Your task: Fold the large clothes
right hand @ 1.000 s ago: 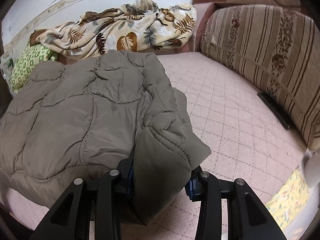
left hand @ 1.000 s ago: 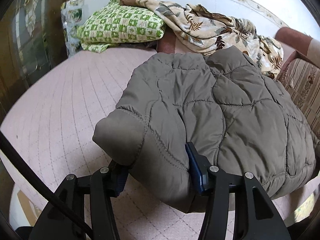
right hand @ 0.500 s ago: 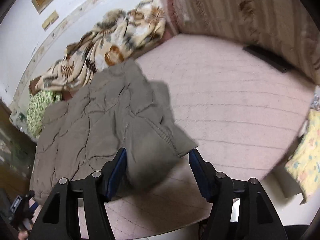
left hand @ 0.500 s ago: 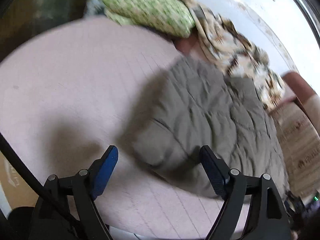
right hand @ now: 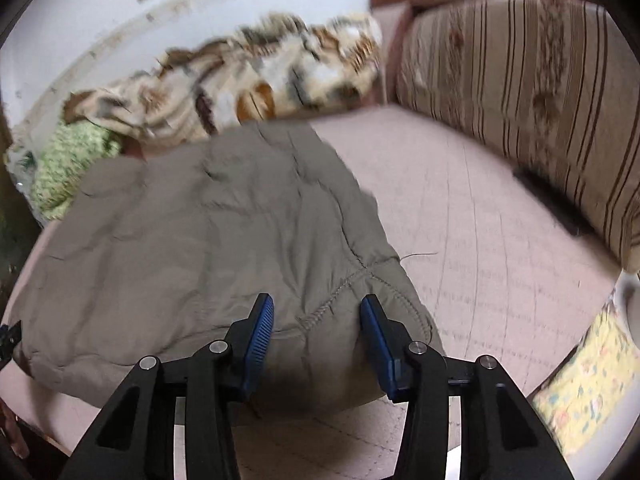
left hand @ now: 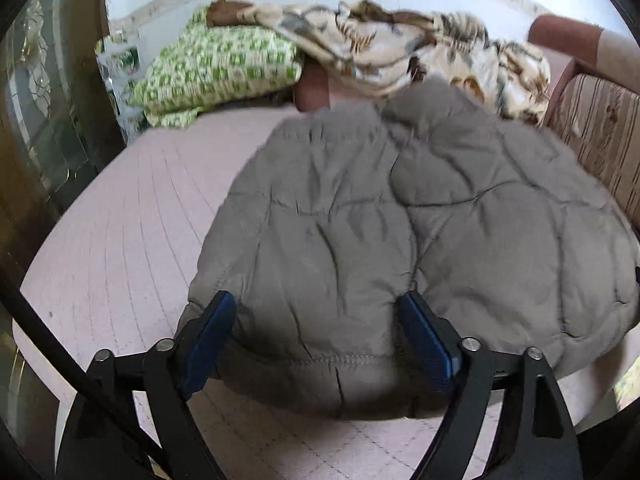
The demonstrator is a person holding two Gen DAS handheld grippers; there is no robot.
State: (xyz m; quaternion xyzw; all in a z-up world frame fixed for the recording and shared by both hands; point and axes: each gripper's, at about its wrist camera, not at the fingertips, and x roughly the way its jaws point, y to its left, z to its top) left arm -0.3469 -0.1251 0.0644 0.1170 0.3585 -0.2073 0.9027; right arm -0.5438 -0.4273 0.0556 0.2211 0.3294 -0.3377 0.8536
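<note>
1. The left tongs (left hand: 316, 328) are spreading wider, their pads straddling the near hem of the quilted jacket (left hand: 400, 216) without pinching it.
2. The right tongs (right hand: 316, 328) are narrowing around the jacket's near right corner.
3. The jacket lies ahead of both on the bed (left hand: 132, 216), already doubled.
4. Likely step: regrasping the near edge; next, pinch firmly and carry it away for another fold.

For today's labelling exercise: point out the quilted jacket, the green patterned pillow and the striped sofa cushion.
quilted jacket (left hand: 400, 216), left wrist view, middle panel.
green patterned pillow (left hand: 220, 64), left wrist view, top face.
striped sofa cushion (right hand: 520, 92), right wrist view, front face.
</note>
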